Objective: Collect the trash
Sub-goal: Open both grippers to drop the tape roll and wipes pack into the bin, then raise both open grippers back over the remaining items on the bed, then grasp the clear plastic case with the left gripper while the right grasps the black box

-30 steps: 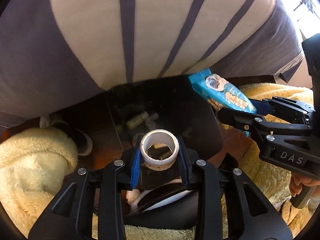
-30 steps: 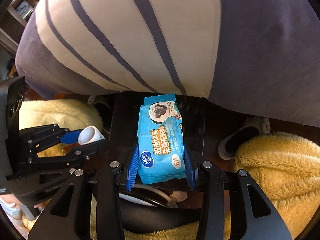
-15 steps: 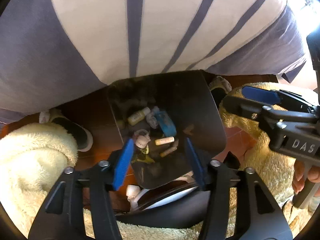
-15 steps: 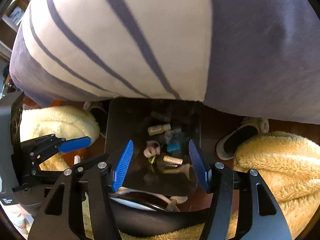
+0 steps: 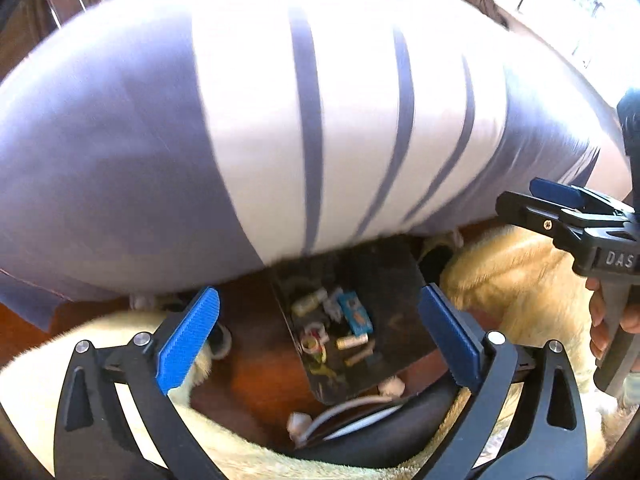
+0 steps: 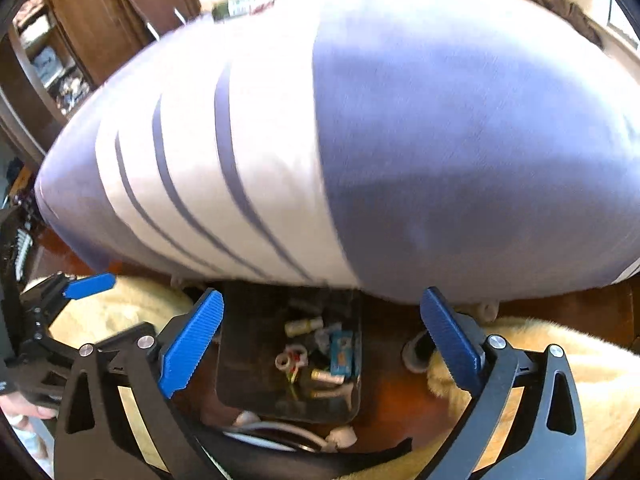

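A dark trash bin (image 5: pixel 394 280) stands on the floor below both grippers; it also shows in the right wrist view (image 6: pixel 240 360). Inside lie a blue wipes packet (image 5: pixel 354 314) (image 6: pixel 342 352), a white tape roll (image 5: pixel 312 342) (image 6: pixel 286 360), a small bottle (image 5: pixel 308 300) (image 6: pixel 304 325) and other small bits. My left gripper (image 5: pixel 318 338) is open and empty, above the bin. My right gripper (image 6: pixel 320 338) is open and empty too; it also shows at the right of the left wrist view (image 5: pixel 560 200).
A big striped purple and white cushion (image 5: pixel 280 120) (image 6: pixel 360 140) overhangs the bin's far side. Fluffy yellow fabric (image 5: pixel 516 280) (image 6: pixel 540 360) lies left and right of the bin. White cables (image 5: pixel 344 408) and slippers (image 6: pixel 416 350) lie on the wooden floor (image 5: pixel 248 376).
Both grippers opened: the tape roll dropped from the left one and the wipes packet from the right one into the bin. Both grippers have since risen away from it.
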The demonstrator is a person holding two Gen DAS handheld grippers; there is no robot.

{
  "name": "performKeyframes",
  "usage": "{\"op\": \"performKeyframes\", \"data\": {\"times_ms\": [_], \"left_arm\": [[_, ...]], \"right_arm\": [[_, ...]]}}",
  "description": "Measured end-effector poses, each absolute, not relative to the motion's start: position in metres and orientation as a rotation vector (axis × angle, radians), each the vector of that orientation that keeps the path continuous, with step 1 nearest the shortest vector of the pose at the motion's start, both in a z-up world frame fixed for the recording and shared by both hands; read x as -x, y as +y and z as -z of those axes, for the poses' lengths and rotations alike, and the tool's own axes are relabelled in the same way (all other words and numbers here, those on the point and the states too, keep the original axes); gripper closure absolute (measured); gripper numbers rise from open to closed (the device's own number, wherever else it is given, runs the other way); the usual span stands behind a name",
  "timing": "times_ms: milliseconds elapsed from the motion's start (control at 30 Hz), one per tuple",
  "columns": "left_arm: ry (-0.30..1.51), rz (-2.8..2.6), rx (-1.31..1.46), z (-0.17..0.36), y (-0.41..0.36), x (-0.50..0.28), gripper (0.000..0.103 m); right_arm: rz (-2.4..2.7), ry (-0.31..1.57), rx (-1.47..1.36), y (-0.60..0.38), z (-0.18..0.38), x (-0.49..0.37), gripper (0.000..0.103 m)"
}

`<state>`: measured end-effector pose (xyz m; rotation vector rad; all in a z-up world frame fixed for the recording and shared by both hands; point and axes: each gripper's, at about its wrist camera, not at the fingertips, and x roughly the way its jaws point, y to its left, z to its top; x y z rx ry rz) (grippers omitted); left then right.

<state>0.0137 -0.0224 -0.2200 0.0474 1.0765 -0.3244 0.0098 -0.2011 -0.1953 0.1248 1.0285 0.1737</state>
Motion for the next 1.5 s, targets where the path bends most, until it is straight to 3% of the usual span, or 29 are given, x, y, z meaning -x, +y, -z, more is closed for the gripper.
{"op": "performKeyframes", "data": {"times_ms": [400, 933, 1033, 1100, 1167, 1500], "left_arm": [[0.912, 0.277, -0.061, 0.153, 0.000, -0.050, 0.008], [0.884, 0.259, -0.071, 0.137, -0.006, -0.153, 0.008], [0.890, 0.283, -0.071, 0.138, -0.013, -0.174, 0.010], [0.901, 0.306, -0.068, 0.140, -0.018, -0.191, 0.021], [0.907, 0.305, -0.073, 0.143, -0.023, -0.206, 0.025], [0.905, 0.336, -0.097, 0.148, -0.040, -0.258, 0.026]], "right_arm": [[-0.129, 0.879, -0.049, -0.216, 0.125, -0.049, 0.004], [-0.102, 0.849, -0.012, -0.216, 0.107, -0.145, 0.004], [-0.083, 0.857, -0.013, -0.219, 0.109, -0.165, 0.004], [-0.069, 0.868, -0.020, -0.222, 0.111, -0.179, 0.004], [-0.062, 0.876, -0.034, -0.226, 0.113, -0.194, 0.004], [0.008, 0.939, 0.017, -0.231, 0.126, -0.265, 0.004]]}}
